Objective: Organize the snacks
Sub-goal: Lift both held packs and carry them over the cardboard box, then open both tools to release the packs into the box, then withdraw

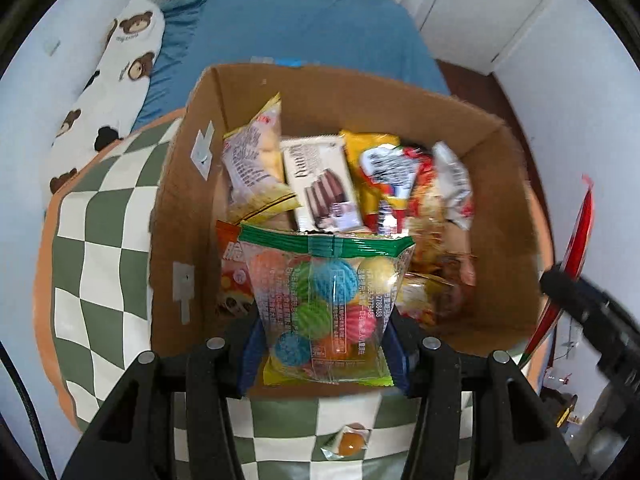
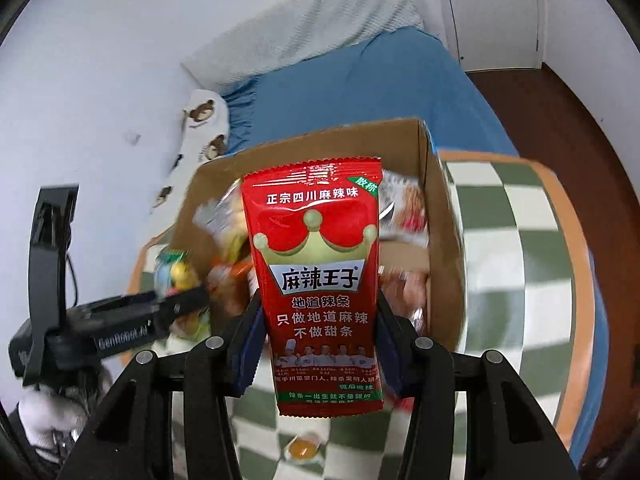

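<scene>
A cardboard box (image 1: 496, 216) holding several snack packets stands on a checked cushion (image 1: 100, 248); it also shows in the right wrist view (image 2: 444, 248). My left gripper (image 1: 324, 344) is shut on a clear bag of coloured balls (image 1: 324, 300), held over the box's near edge. My right gripper (image 2: 320, 340) is shut on a red spicy-strip packet (image 2: 316, 272), held upright above the box. The right gripper (image 1: 588, 300) with the red packet edge (image 1: 576, 240) shows at the right of the left wrist view. The left gripper (image 2: 180, 304) shows at the left of the right wrist view.
A small wrapped yellow snack (image 1: 348, 442) lies on the cushion in front of the box, also in the right wrist view (image 2: 302, 446). A blue bed (image 1: 304, 36) with a bear-print pillow (image 1: 116, 80) lies behind. White walls and a door (image 2: 496, 12) surround.
</scene>
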Demonstrator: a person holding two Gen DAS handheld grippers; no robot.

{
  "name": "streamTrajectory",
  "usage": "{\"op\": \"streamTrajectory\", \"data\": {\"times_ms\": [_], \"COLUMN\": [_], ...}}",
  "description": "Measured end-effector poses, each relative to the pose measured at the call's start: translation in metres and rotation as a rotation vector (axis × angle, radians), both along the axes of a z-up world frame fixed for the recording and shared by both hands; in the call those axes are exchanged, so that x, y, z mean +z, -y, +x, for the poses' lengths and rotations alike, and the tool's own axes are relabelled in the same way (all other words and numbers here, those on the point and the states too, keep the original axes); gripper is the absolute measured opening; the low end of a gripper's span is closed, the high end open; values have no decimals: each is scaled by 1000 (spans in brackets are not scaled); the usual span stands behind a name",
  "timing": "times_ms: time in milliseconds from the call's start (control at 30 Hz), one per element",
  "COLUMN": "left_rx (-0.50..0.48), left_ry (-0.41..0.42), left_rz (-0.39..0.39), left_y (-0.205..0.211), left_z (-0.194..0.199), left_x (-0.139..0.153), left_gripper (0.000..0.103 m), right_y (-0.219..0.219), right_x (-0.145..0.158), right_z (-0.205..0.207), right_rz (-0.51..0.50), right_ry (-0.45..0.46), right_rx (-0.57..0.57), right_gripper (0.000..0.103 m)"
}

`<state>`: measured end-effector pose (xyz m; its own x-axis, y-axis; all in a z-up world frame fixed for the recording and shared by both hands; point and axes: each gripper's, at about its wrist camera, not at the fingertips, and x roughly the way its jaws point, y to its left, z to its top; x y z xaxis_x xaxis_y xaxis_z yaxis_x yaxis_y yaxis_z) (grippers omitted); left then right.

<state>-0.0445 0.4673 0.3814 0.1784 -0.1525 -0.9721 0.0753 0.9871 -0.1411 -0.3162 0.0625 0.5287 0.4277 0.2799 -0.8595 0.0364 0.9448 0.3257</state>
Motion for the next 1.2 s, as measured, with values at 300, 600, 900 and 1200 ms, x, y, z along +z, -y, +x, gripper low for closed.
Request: {"op": "streamTrajectory", "data": {"times_ms": [300,600,900,1200], "left_rx": [43,58,65,36], "left_ry": [-94,-19,97,222], "left_rz": [-9,40,52,81], "left_y": [-5,1,9,19], "left_z": [17,22,8,-29], "left_x": [-44,-40,-19,13], "left_gripper": [75,90,90,90], "right_y": [2,12,10,4], "right_x": [-54,-83,-76,-58], "right_z": [79,88,57,24], "right_rz": [-65,-146,-181,-212], "right_ry": [-150,-191,-173,-103], "right_rx": [5,-1,-3,-8], "right_gripper": [63,99,99,99]}}
